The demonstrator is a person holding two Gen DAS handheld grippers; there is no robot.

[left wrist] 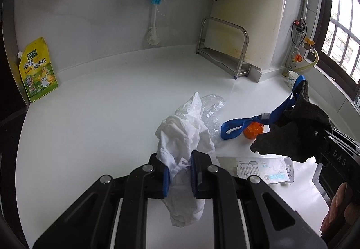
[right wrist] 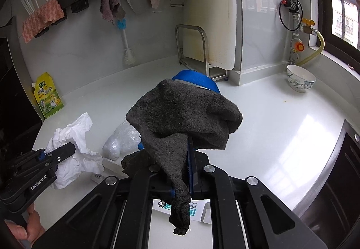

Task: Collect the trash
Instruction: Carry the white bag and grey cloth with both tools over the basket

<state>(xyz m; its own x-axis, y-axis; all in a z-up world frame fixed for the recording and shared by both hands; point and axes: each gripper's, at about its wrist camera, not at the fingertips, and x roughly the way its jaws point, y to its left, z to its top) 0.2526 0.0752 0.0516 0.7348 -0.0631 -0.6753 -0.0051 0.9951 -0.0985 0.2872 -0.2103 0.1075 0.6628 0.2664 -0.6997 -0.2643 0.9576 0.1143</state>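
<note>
My left gripper [left wrist: 180, 159] is shut on a crumpled white tissue [left wrist: 184, 132], which bulges above the blue pads and hangs below them. In the right wrist view the same tissue [right wrist: 74, 136] sits in the left gripper [right wrist: 67, 150]. My right gripper [right wrist: 180, 156] is shut on a dark grey cloth [right wrist: 184, 118] that drapes over and hides its fingertips. A blue strap [right wrist: 195, 78] pokes out behind the cloth. From the left wrist view the cloth [left wrist: 297, 134] hangs above the counter, and the strap [left wrist: 234, 127] trails down to it.
On the white counter [left wrist: 101, 114] lie clear plastic film [left wrist: 211, 105], an orange piece [left wrist: 253, 130] and a printed packet [left wrist: 263, 170]. A yellow pouch [left wrist: 38, 71] stands at the left wall, a metal rack [left wrist: 227, 46] at the back. A bowl [right wrist: 300, 78] sits near the window, a hob [right wrist: 337, 170] at the right.
</note>
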